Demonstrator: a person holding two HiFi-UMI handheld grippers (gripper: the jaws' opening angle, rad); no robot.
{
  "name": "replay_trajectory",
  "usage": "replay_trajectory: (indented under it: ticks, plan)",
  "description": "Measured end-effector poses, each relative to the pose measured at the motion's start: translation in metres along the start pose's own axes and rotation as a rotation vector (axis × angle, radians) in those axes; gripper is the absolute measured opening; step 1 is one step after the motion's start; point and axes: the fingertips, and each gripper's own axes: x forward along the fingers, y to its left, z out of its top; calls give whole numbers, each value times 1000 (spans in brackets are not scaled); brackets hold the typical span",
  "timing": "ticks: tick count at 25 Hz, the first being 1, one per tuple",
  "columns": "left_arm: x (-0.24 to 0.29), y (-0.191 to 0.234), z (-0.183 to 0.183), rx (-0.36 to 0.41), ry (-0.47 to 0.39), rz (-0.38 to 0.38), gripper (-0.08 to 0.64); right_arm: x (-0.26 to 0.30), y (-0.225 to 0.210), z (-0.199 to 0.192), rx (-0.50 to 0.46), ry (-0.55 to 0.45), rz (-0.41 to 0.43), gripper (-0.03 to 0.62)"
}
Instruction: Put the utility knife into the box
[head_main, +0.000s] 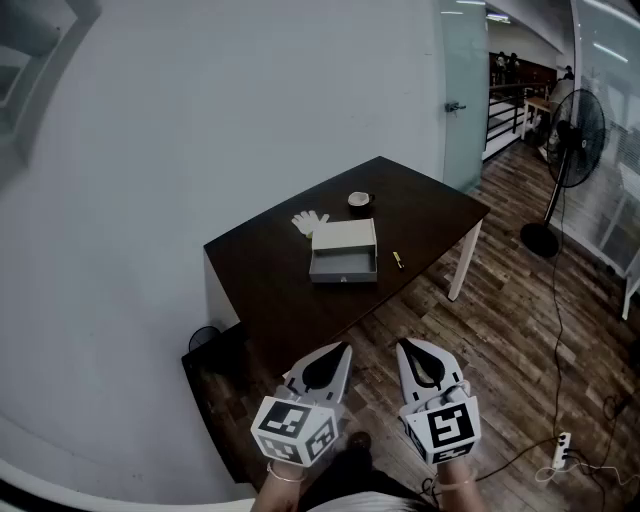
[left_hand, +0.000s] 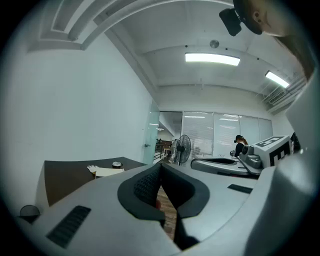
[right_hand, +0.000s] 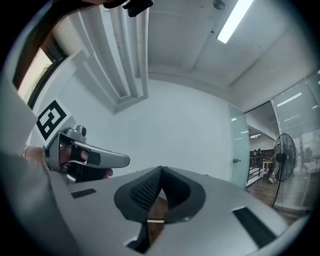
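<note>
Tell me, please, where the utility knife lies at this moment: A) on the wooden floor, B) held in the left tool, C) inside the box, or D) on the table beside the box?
D: the utility knife lies on the bare table, just beside the box and outside it.

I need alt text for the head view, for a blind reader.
The grey handheld left tool and right tool, both shut and empty, hang above the wooden floor, short of a dark brown table. On it, a small yellow utility knife lies just right of a grey box, with white gloves beyond.
</note>
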Motion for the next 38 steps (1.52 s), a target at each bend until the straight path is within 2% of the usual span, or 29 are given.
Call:
replay_trajectory:
  ticks: [7,11,17,28,33,38]
  plan:
    - [16,13,-3,-8,9,-9,17,19,-11,-3,-2,-19,-18,6]
    - [27,24,-3,-11,14,-17,17,32,-14,-7,14,45,-33,6]
    - [46,52,1,-23,20,-25,17,68,-22,-4,20,-24,-51,6]
    - [89,97,6,-40,18,-46,17,127,-37,-13,18,-17,-50,6]
    - [112,115,5,-47,15,-73,17,152,-49,-15,20,16,-75,6]
    - [129,130,9,-46,11,-90,17,173,-59,-20,23,7,-92,6]
